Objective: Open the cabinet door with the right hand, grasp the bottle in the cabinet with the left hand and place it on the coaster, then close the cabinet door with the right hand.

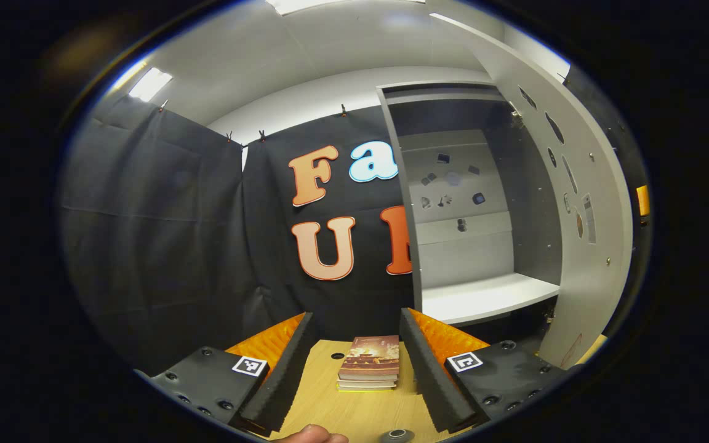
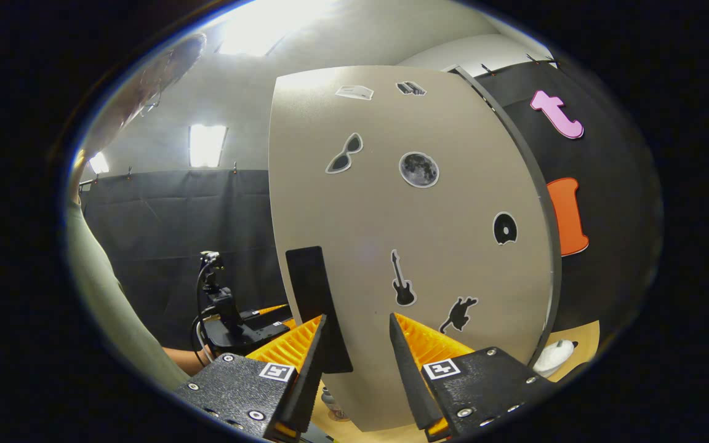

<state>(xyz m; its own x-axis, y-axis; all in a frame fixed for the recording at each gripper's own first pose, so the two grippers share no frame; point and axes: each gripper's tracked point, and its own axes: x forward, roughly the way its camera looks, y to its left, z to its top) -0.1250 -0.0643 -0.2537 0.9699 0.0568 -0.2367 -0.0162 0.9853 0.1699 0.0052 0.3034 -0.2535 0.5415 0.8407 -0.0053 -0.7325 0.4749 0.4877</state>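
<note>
The grey cabinet [image 1: 477,246] stands open at the right of the left gripper view, its white shelf [image 1: 490,295] bare. Its door [image 1: 582,234] is swung out towards me. My left gripper [image 1: 354,320] is open, low over the wooden table, with nothing between its fingers. A small dark round cap [image 1: 397,435] shows at the bottom edge beside a thumb [image 1: 308,435]. In the right gripper view the door's sticker-covered outer face [image 2: 416,246] is close ahead. My right gripper [image 2: 357,320] is open, its left finger next to the black handle [image 2: 312,289]. A bottle-like shape [image 2: 328,399] peeks out under the door.
A stack of books [image 1: 370,363] lies on the wooden table [image 1: 330,400] ahead of the left gripper. A person's sleeve [image 2: 102,295] fills the left side of the right gripper view, with the other gripper [image 2: 231,326] beyond it. A white object [image 2: 554,354] rests right of the door.
</note>
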